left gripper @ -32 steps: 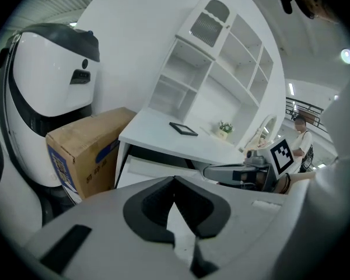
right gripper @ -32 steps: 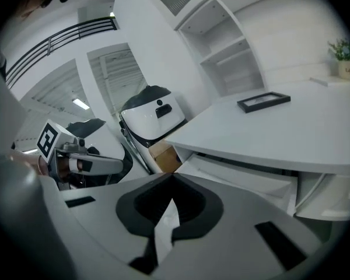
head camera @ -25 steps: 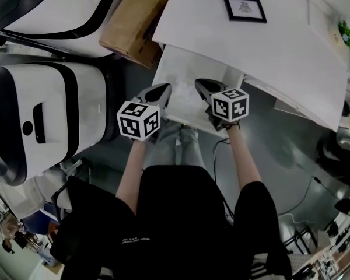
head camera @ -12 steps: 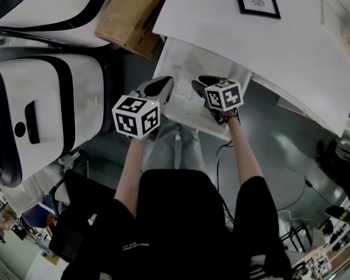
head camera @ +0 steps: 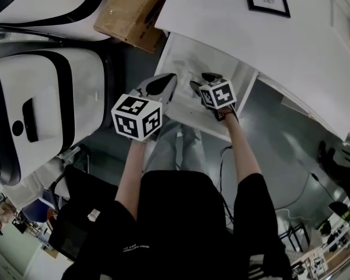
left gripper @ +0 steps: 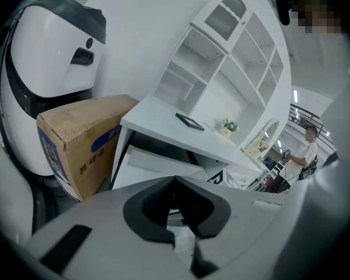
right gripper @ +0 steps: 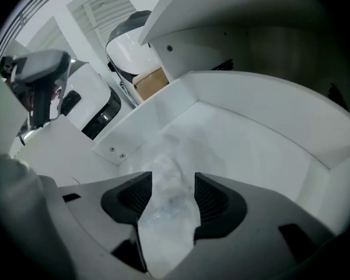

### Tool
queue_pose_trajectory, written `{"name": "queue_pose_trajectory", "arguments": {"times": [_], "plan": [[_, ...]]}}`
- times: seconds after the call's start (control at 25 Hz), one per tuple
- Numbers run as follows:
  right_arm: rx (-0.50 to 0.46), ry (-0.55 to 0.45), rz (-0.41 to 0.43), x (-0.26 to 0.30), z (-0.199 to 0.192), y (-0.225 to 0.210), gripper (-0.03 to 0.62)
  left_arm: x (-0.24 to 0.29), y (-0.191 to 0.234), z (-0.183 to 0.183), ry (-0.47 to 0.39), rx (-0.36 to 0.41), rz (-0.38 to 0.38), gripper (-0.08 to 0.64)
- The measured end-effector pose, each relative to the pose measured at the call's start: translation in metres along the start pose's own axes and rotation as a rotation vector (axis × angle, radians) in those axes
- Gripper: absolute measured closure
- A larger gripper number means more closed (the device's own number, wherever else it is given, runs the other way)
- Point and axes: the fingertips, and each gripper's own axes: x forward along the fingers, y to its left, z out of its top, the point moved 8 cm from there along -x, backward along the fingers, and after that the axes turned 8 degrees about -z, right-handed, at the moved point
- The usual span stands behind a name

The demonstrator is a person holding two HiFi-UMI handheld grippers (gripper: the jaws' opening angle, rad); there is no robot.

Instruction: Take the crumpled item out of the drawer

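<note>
The right tongs (right gripper: 173, 182), jaws opening, straddle the wad (right gripper: 166, 226), which lies lengthwise between them on the drawer (right gripper: 262, 127) floor at lower centre of frame, while the clenched, empty left tongs (left gripper: 176, 182) hover farther off.

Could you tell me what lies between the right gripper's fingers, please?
The crumpled item, lying in the open drawer; the right gripper's fingers are opening beside it, as the right gripper view shows.
</note>
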Motion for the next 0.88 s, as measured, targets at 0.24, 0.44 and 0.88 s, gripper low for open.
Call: {"name": "queue_pose_trajectory", "arguments": {"times": [0.24,0.44,0.88], "plan": [[0.006,0.042,0.0,0.01,-0.008,0.004,0.397,-0.003,0.0,0.0,-0.01,-0.019,-0.005,0.561],[0.017,0.064,-0.001,0.014,-0.01,0.006,0.438,-0.004,0.0,-0.001,-0.016,-0.025,-0.003,0.562],[0.029,0.043,0.03,0.006,-0.002,0.009,0.545,-0.006,-0.002,-0.002,0.006,0.007,0.016,0.561]]}}
